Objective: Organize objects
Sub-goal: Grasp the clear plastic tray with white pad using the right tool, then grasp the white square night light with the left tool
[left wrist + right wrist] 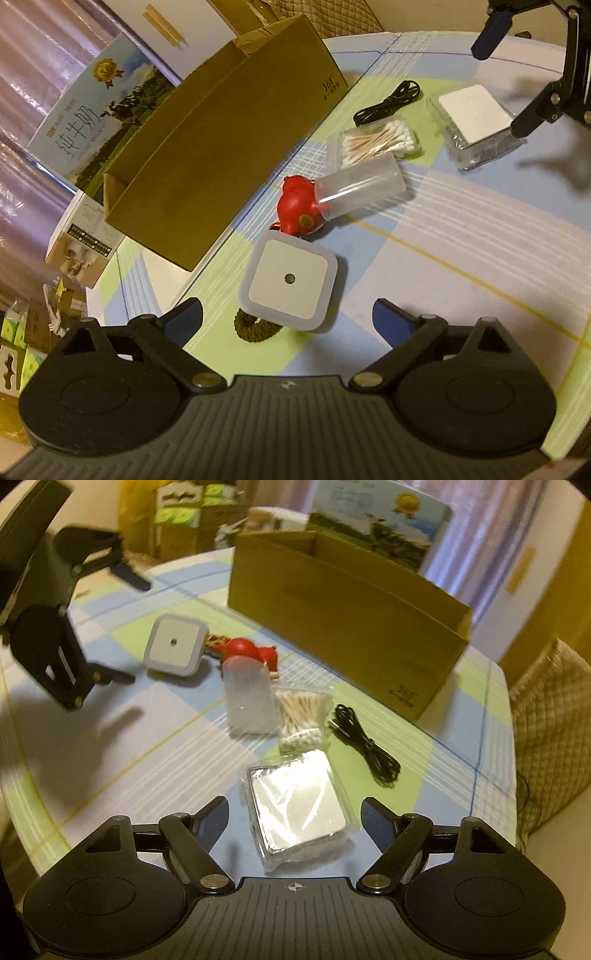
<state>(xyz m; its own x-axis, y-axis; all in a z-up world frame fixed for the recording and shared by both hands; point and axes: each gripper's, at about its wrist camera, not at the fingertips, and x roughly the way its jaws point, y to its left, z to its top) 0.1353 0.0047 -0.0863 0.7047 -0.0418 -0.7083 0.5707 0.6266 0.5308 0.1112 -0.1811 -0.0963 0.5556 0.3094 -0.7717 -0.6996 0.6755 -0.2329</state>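
1. The left hand-held gripper (288,317) hangs over the bench (461,236) with its jaws spread wide and nothing between them.
2. Just ahead of it lies a square white night light (291,278), resting partly on a brown rope ring (251,328).
3. An open cardboard box (221,147) stands at the bench's far side, with a milk carton (88,110) behind it.
4. A red toy (295,206) touches the night light's far edge; a frosted plastic case (362,188) leans on the toy.
5. A bag of cotton swabs (376,142) lies just beside the case, then a coiled black cable (388,103).
6. A wrapped white pad (299,808) sits apart from the row.
7. The right hand-held gripper (295,812) is wide open, its fingers on either side of the pad without touching it.
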